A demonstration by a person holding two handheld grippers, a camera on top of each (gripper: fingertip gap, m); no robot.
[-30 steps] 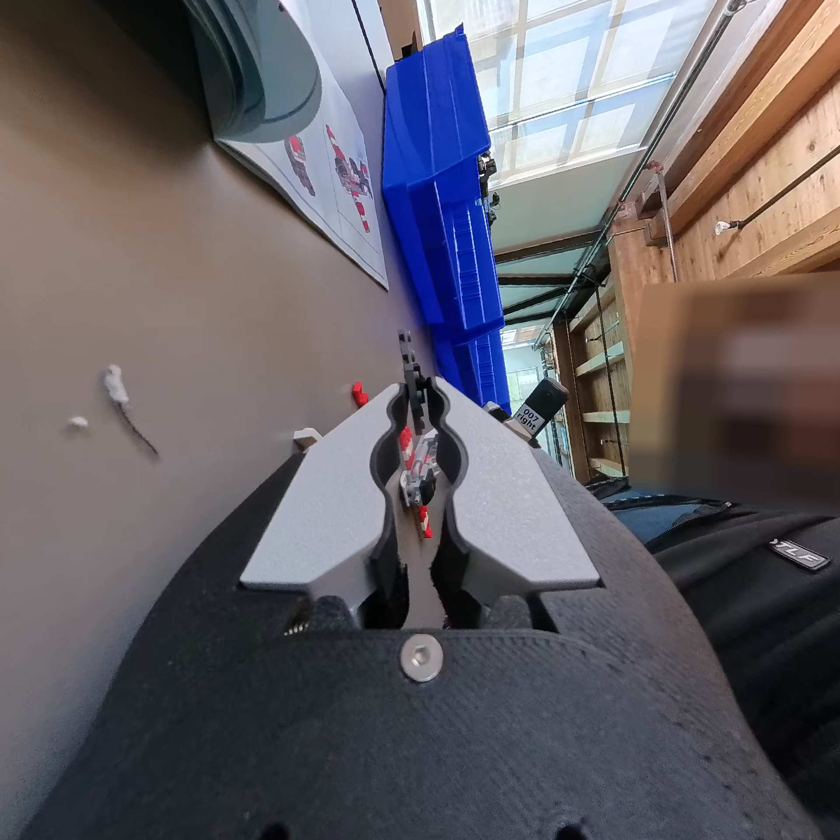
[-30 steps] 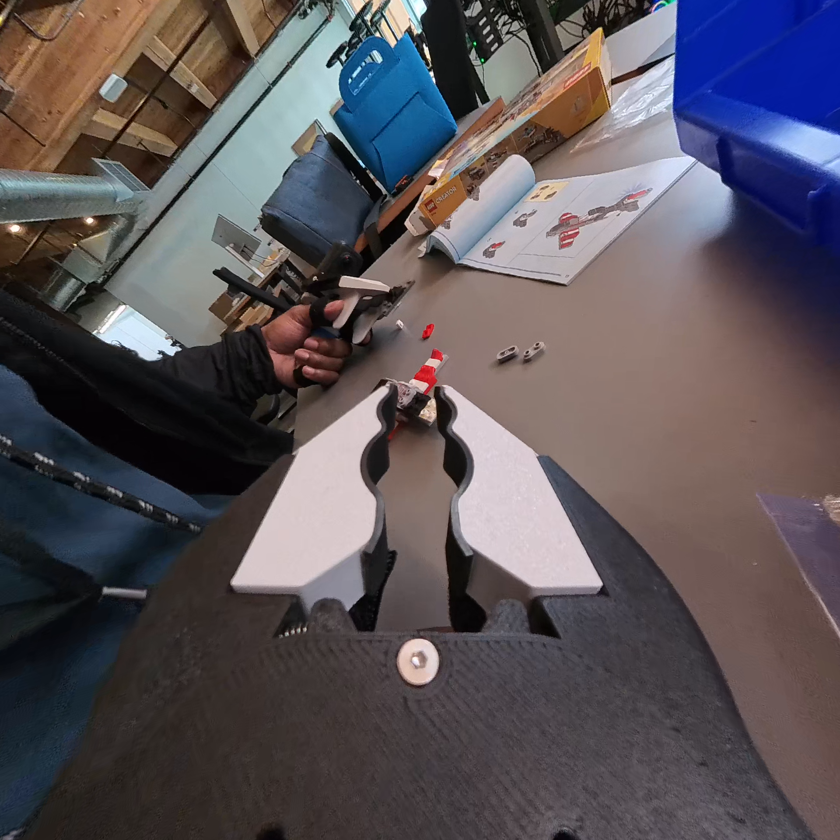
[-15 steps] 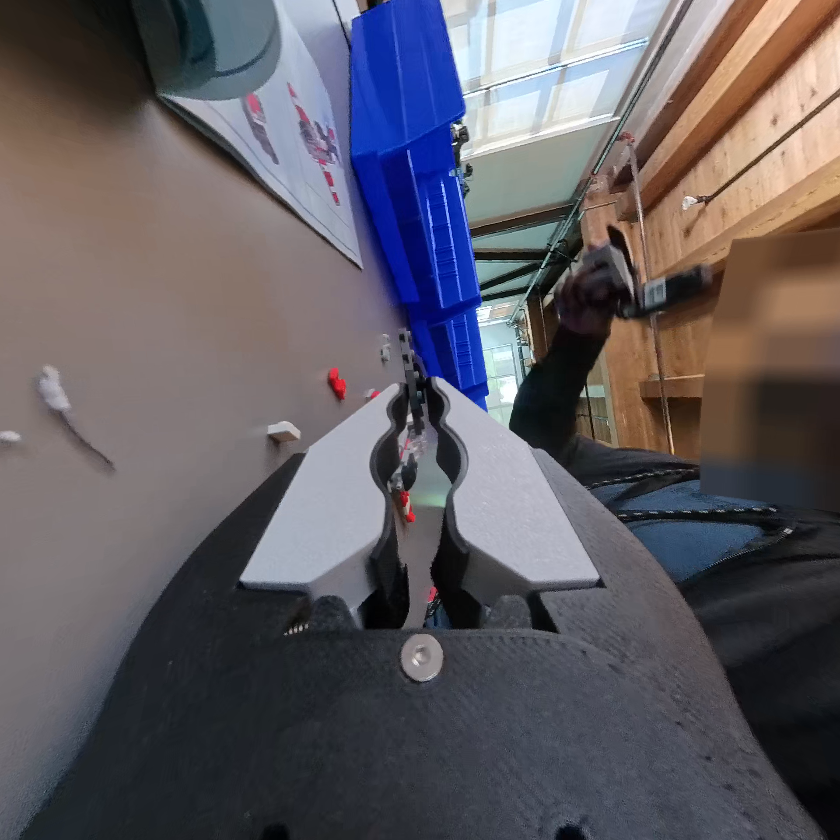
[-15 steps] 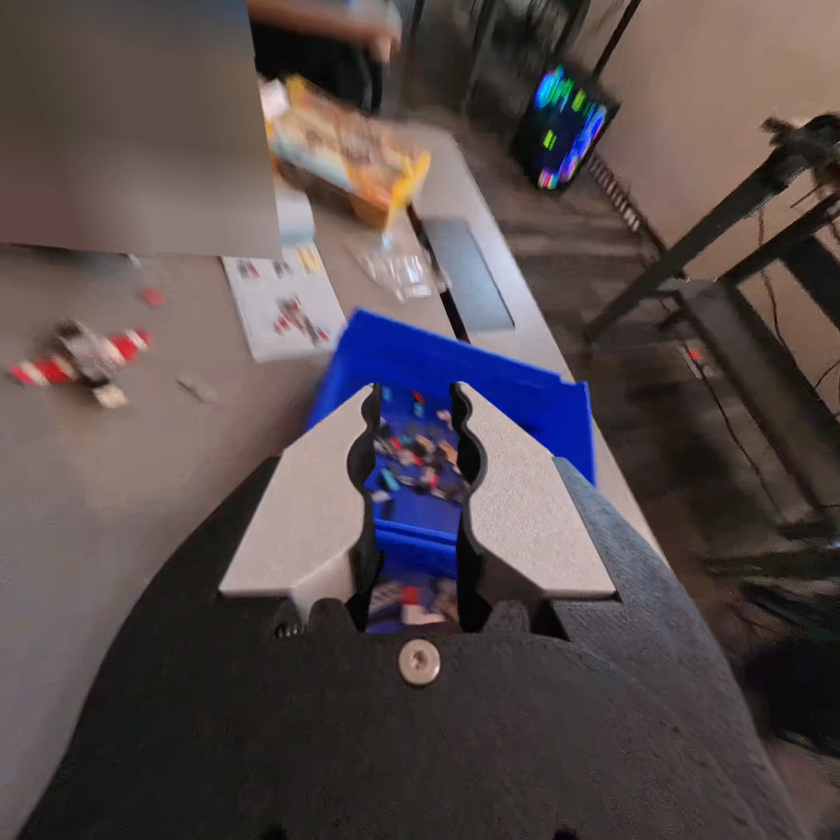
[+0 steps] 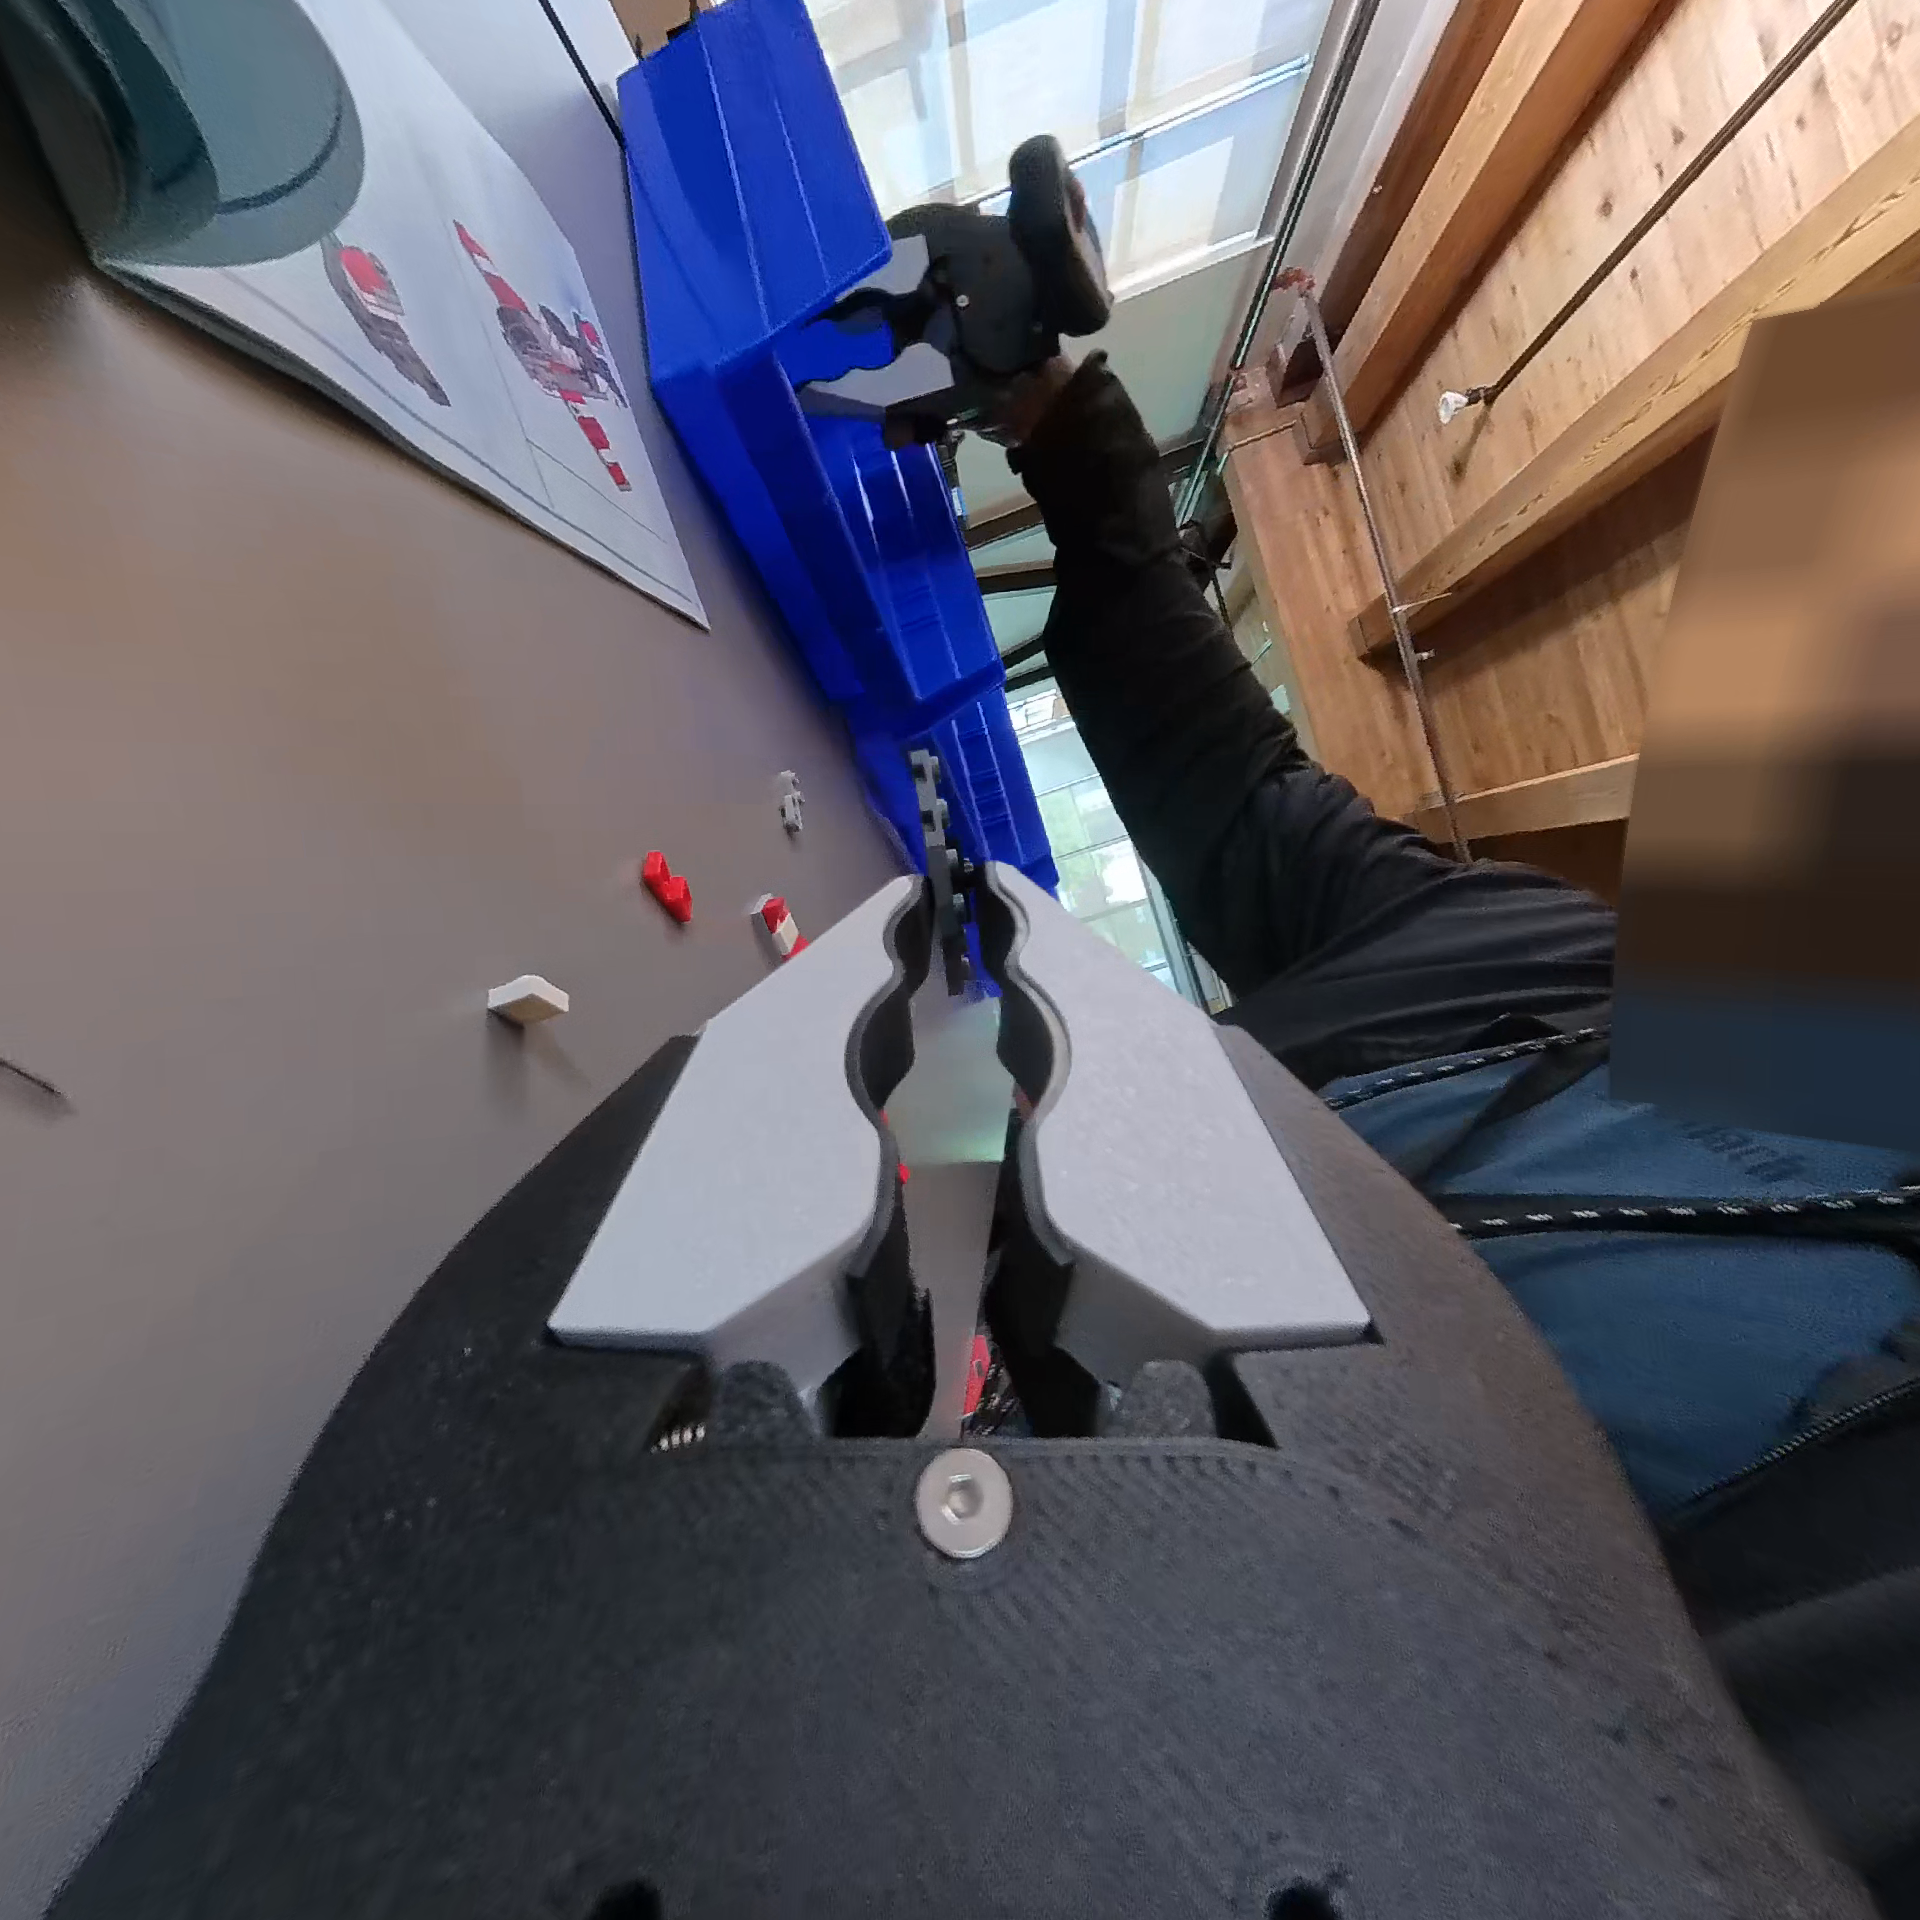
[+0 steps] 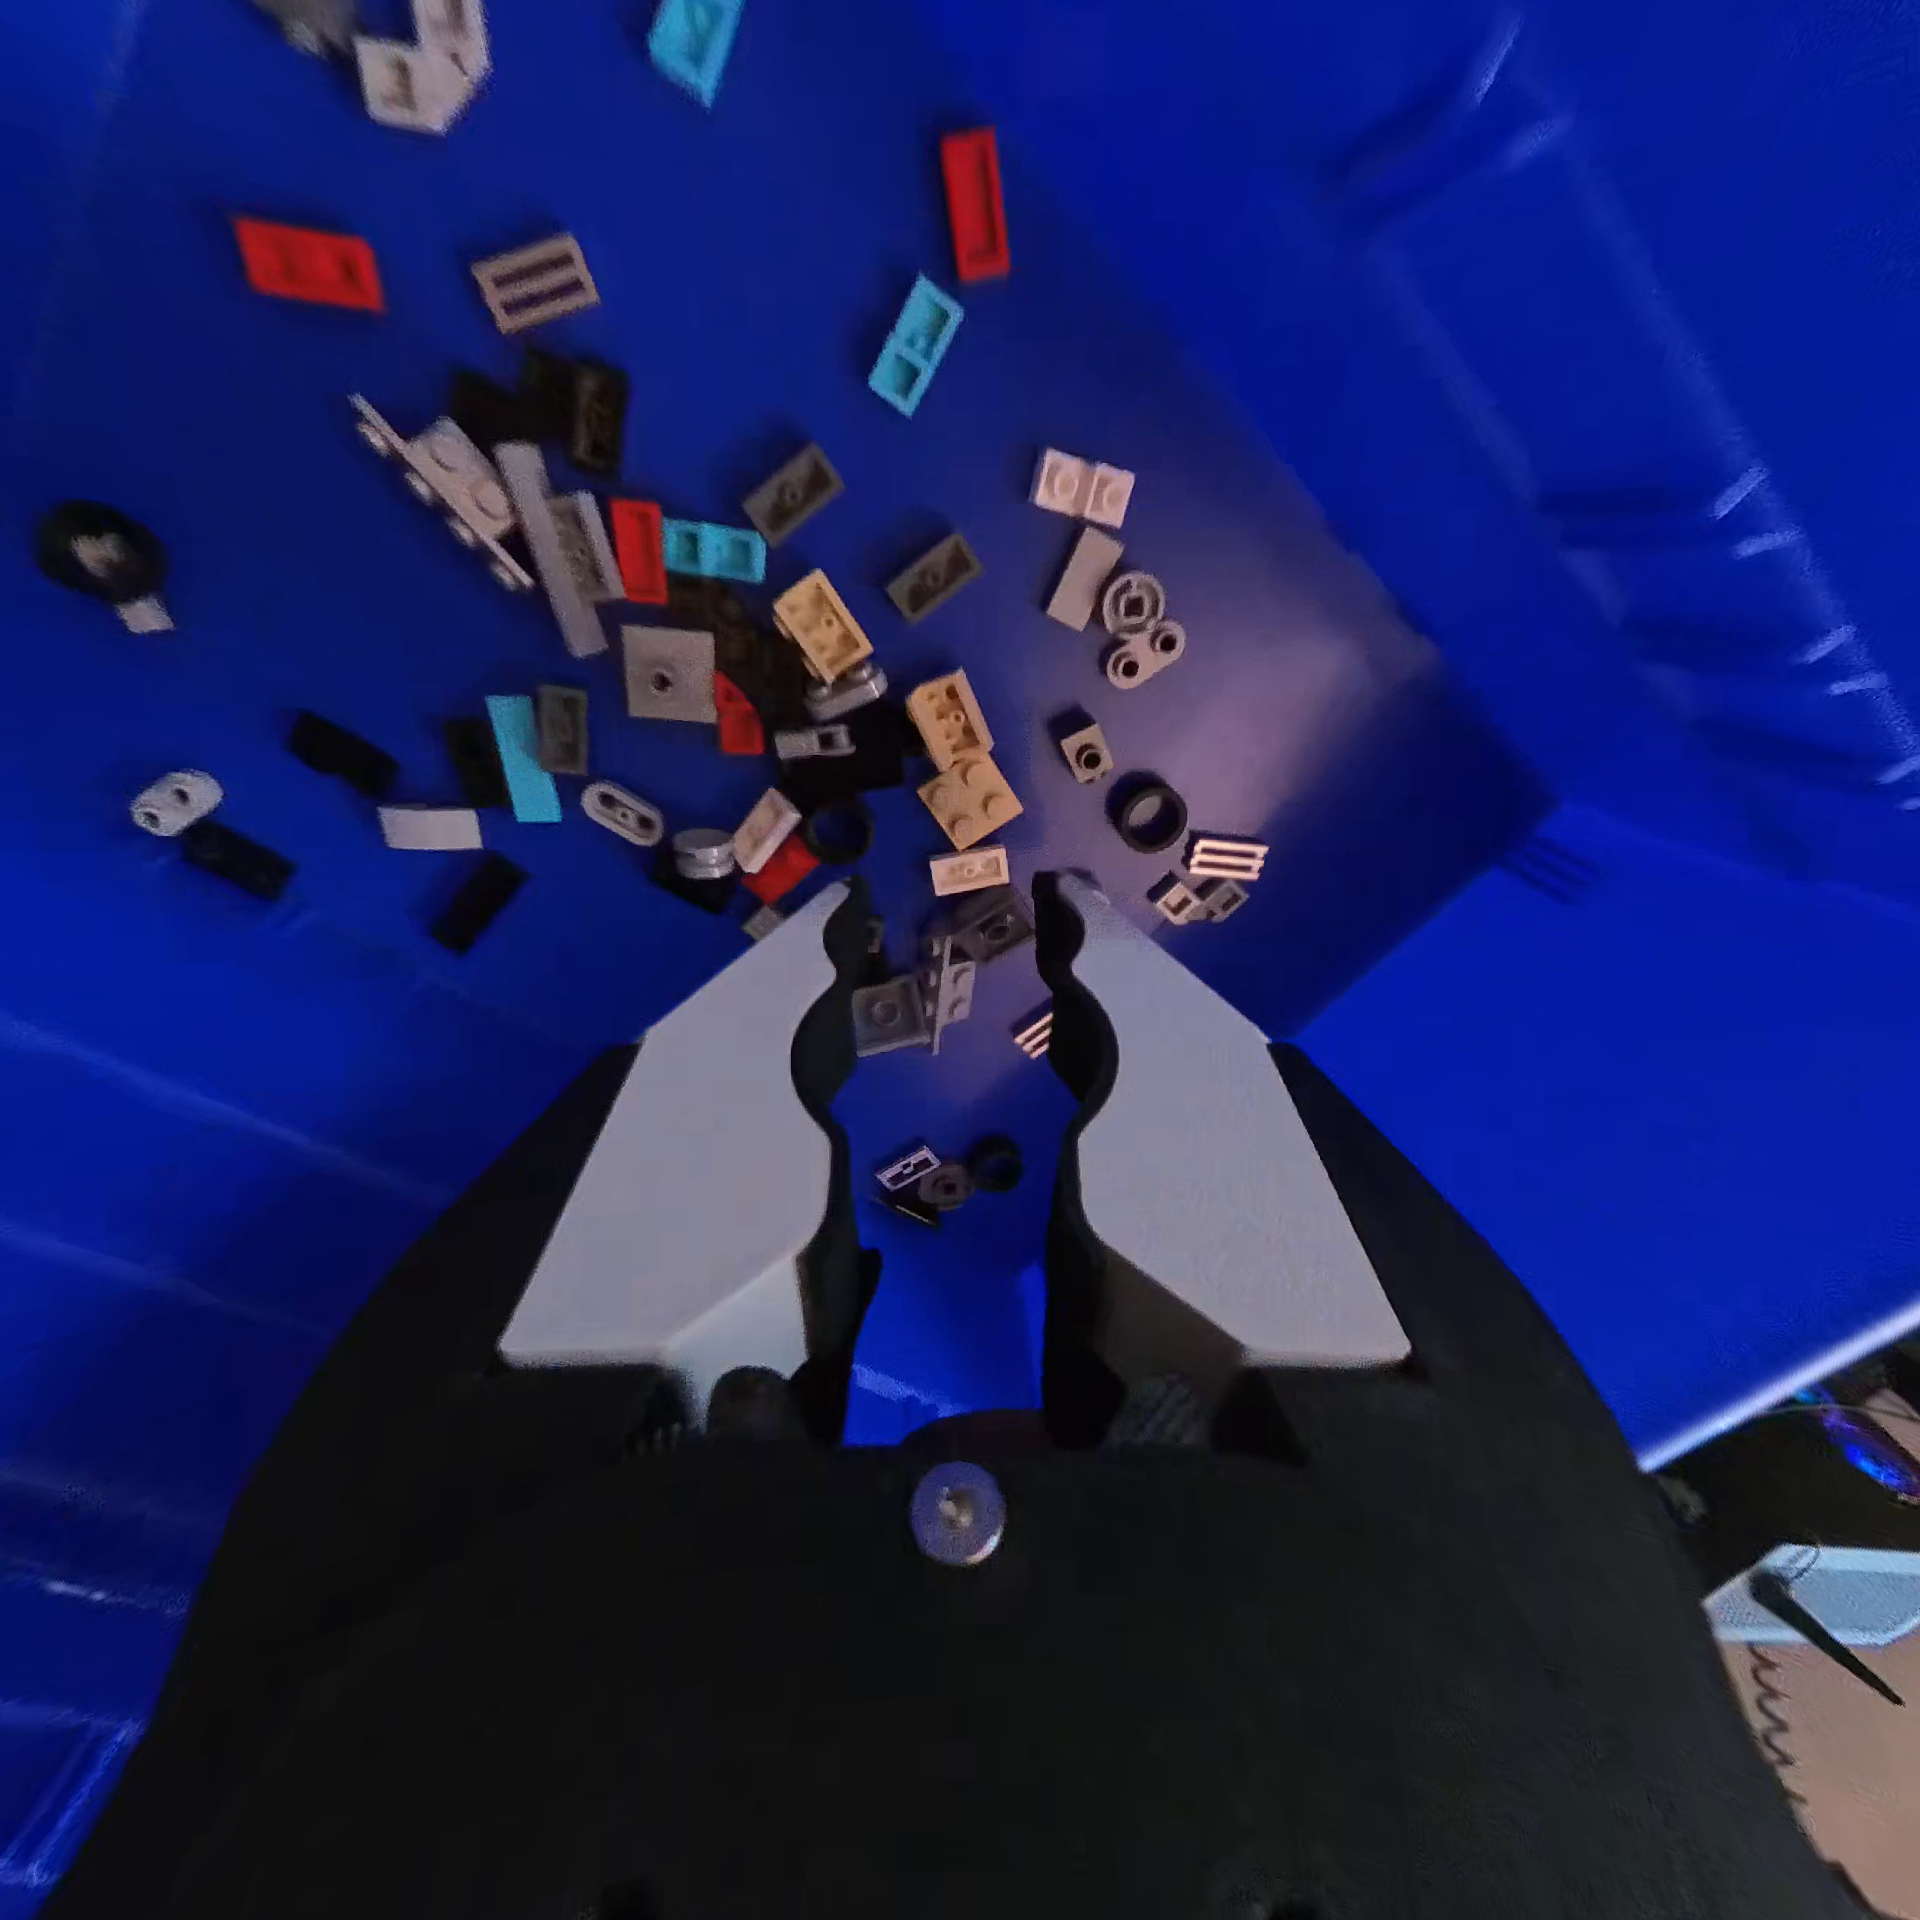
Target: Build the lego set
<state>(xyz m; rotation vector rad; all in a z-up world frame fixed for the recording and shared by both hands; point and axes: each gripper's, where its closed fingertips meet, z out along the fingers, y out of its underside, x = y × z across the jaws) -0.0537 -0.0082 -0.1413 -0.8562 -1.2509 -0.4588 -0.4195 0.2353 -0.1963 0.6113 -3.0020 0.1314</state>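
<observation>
Between the pale, matte fingers of our left gripper (image 5: 951, 894) sits a dark grey studded lego piece (image 5: 940, 842), its jaws clamped on it near the middle of the left wrist frame; more of the build, red and grey, shows only in slivers down in the gap, too hidden to read. To the left lies the smooth grey-brown table (image 5: 260, 727) with a small red brick (image 5: 666, 885), a red-and-white piece (image 5: 777, 925) half cut off by the finger, a white sloped tile (image 5: 528, 1000) and a pale grey bit (image 5: 792, 802), all well apart. An open instruction booklet (image 5: 436, 343) lies at upper left, beside glossy blue bins (image 5: 790, 343).

In the right wrist frame our right gripper (image 6: 945, 899) hangs inside a blue bin (image 6: 1610, 1091), jaws apart and holding nothing, over a loose scatter of flat plates (red, teal, tan, grey, black, somewhat blurred). A grey bracket piece (image 6: 914, 1003) shows between the fingers, a tan plate (image 6: 968, 800) just beyond. The bin's walls rise close at right and lower left.
</observation>
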